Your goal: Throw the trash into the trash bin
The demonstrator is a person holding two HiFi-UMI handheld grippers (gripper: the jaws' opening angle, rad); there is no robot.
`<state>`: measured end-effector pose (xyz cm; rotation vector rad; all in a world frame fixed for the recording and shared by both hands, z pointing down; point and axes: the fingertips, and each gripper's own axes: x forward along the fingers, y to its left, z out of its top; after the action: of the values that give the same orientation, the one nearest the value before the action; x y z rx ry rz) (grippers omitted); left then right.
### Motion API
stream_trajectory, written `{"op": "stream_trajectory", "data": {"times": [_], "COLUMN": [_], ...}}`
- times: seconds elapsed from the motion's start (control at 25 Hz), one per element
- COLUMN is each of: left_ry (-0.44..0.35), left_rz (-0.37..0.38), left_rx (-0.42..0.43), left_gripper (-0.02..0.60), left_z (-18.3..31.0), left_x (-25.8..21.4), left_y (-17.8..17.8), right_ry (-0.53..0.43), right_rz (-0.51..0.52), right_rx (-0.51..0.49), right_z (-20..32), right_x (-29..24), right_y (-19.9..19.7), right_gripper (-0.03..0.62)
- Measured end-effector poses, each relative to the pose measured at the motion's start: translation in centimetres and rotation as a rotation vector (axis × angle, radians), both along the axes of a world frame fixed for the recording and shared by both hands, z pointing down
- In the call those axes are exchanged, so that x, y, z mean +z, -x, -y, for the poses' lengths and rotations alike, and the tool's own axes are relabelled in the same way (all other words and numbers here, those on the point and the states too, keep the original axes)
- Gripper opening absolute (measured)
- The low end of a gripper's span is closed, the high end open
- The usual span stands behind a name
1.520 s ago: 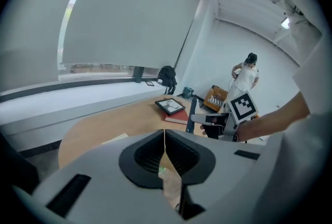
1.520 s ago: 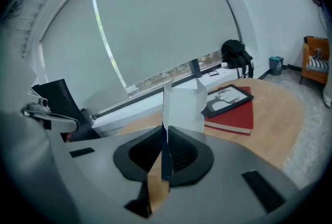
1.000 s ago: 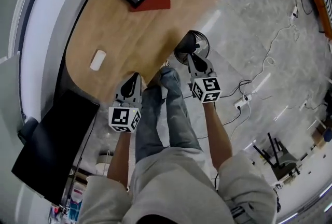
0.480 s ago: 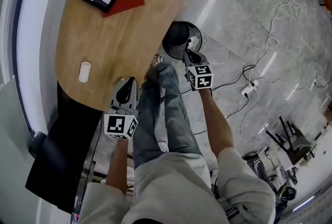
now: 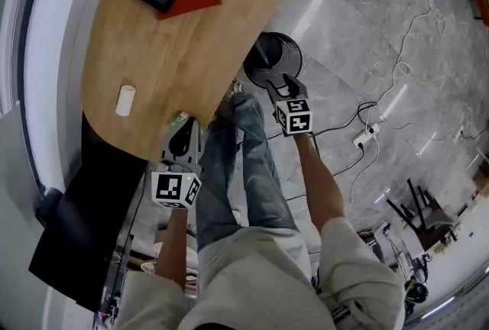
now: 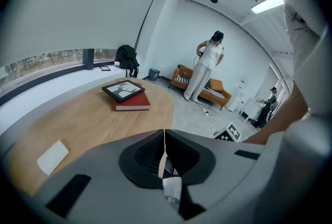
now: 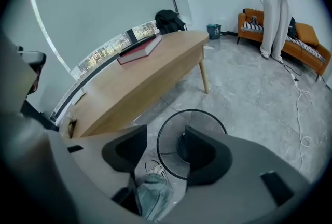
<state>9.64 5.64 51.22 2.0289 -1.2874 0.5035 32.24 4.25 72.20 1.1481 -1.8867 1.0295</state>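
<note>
Two changes showed against a second earlier: the right gripper point(image 7: 165, 140) had sunk closer over the wire trash bin point(image 5: 290, 53) on the floor beside the wooden table point(image 5: 191, 30), and its jaws, then clenched, were opening with nothing between them. Left gripper point(image 6: 164, 135) stayed clenched at the table's edge; a white scrap point(image 5: 124, 100) lay on the tabletop.
</note>
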Motion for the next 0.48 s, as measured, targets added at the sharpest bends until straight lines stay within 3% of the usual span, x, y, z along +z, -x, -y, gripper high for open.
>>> {"op": "stream_trajectory", "data": {"times": [0.28, 0.48], "left_ry": [-0.026, -0.045], "left_rz": [-0.015, -0.002], "left_rx": [-0.091, -0.228], "left_gripper": [0.023, 0.023], "left_z": [-0.5, -1.9], "left_x": [-0.6, -1.3], "left_y": [1.8, 5.4], "right_ry": [-0.135, -0.195], "right_rz": [0.044, 0.108], "right_rx": [-0.126, -0.315], "right_z": [1.0, 1.5], "right_x": [-5.3, -8.7], "right_y": [3.9, 10.0], "right_gripper": [0.239, 0.239]}}
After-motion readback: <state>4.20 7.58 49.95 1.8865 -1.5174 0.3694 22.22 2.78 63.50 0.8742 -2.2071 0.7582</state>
